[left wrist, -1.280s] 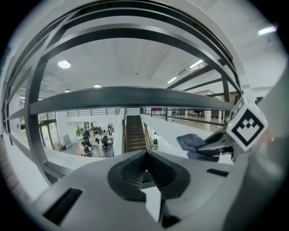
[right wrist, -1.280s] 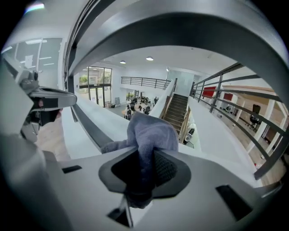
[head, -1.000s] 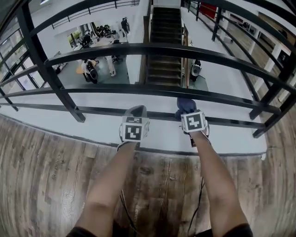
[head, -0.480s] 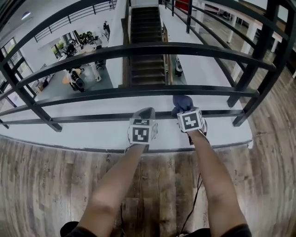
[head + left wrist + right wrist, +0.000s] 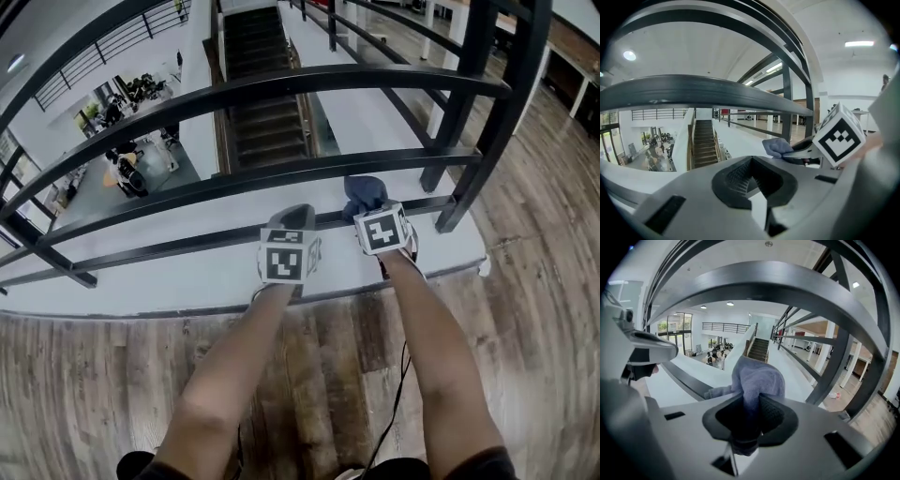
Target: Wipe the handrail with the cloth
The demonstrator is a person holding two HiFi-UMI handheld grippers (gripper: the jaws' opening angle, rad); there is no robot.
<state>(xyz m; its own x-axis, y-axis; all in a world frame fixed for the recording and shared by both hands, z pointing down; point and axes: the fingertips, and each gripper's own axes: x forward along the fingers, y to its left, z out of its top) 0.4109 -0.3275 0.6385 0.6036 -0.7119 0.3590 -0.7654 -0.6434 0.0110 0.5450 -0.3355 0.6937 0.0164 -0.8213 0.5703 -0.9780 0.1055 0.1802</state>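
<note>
Blue cloth pinched in R tool, bunched just ahead of it at handrail; L tool pressed together, empty.

Head view looks steeply down over the handrail; both gripper views face outward beneath it, sharing the staircase

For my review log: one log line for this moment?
right gripper: shut on cloth | cloth: at lowest rail | left gripper: shut, empty

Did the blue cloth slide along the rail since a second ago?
Yes. The blue fabric cloth in the right gripper has slid right along the black metal rail, closer to the upright black post.
</note>
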